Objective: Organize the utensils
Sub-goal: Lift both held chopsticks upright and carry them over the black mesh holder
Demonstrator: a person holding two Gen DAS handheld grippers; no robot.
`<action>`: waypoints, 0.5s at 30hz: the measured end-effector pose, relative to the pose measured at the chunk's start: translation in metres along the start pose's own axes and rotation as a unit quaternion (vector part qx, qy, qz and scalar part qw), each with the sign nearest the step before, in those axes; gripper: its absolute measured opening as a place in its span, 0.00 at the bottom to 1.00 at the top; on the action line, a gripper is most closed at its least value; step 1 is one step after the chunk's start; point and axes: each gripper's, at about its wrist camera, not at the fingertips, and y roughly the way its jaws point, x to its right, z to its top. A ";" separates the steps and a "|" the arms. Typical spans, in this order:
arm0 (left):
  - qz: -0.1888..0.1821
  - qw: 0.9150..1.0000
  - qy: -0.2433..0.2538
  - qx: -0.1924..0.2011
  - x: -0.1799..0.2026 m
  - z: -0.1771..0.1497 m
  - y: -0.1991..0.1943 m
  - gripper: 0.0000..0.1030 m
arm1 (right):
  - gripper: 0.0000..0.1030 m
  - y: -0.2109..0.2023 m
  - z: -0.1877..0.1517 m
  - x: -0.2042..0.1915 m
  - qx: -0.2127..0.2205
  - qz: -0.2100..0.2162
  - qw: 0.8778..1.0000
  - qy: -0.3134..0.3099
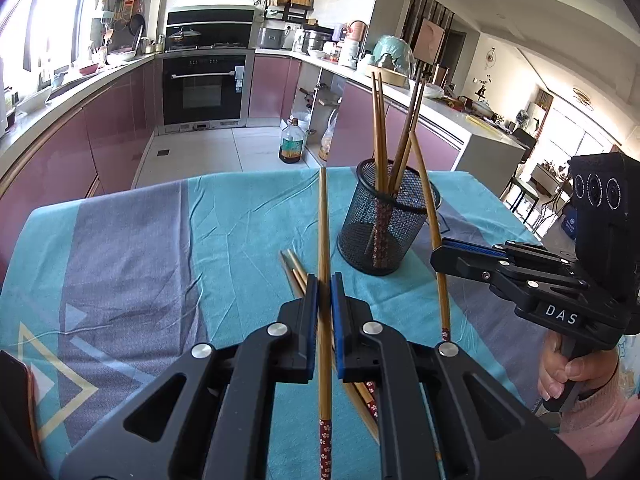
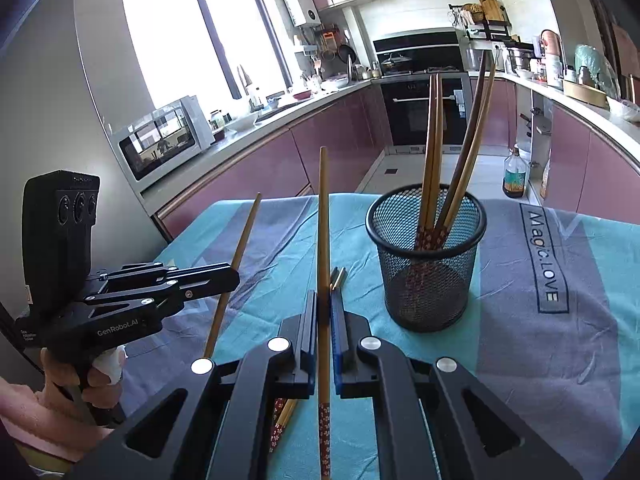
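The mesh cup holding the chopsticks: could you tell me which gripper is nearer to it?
Right. The right gripper sits just beside the mesh cup, its chopstick crossing the rim. The left gripper holds its chopstick farther off, leftward.

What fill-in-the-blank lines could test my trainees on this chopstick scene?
1. Each gripper, left and right, holds one ____.
2. The mesh cup is ____ in colour.
3. The cup stands on a striped ____.
4. More chopsticks lie ____ on the table.

Answers: chopstick; black; tablecloth; loose

striped tablecloth (image 1: 140, 232), oil bottle (image 1: 293, 141) on floor, oven (image 1: 205, 90), microwave (image 2: 160, 142).
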 end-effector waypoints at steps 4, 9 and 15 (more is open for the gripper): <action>-0.006 1.000 0.004 0.009 0.005 0.006 -0.004 0.07 | 0.05 -0.006 0.005 0.003 0.011 -0.001 1.000 0.000; -0.015 1.000 0.006 0.022 0.011 0.013 -0.010 0.07 | 0.05 -0.014 0.012 0.004 0.026 -0.005 1.000 -0.002; -0.026 0.999 0.010 0.044 0.017 0.026 -0.022 0.07 | 0.05 -0.023 0.024 0.006 0.048 -0.010 0.999 -0.004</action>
